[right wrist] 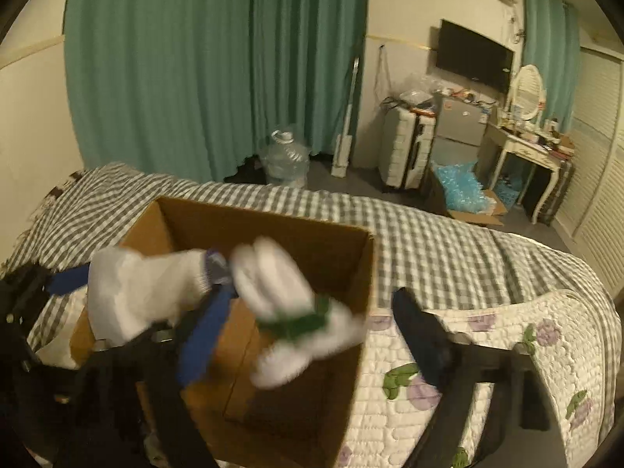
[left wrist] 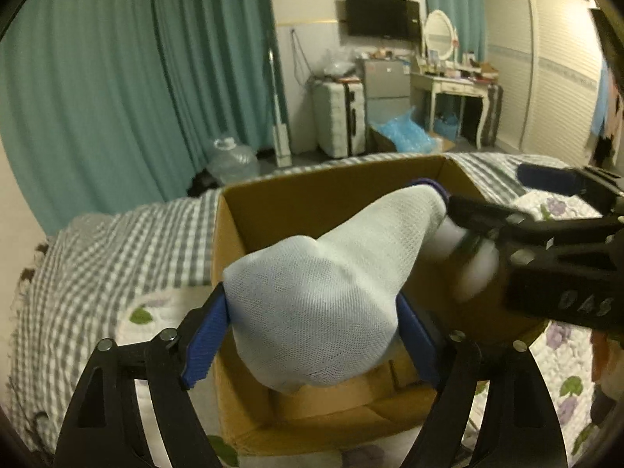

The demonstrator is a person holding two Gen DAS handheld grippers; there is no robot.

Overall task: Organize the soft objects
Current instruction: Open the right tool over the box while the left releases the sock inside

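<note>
A pale blue sock (left wrist: 323, 304) is hanging over the open cardboard box (left wrist: 234, 218), the left gripper (left wrist: 312, 335) clamping its bunched toe end between blue pads. The right gripper (right wrist: 312, 312) is standing spread apart, one finger touching the sock's cuff. Only the right wrist view is showing a blurred white sock with a green band (right wrist: 288, 312) above the box's bare floor. "DAS" is reading on the right gripper's body. Checked bedding (right wrist: 429, 241) is surrounding the box.

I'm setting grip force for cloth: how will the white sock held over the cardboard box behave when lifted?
Probably floppy: the white sock bulges and sags between the left gripper fingers. Likely light, since its knit looks thin. Unlikely to slip, as the fabric bunches against the blue pads above the cardboard box.
</note>
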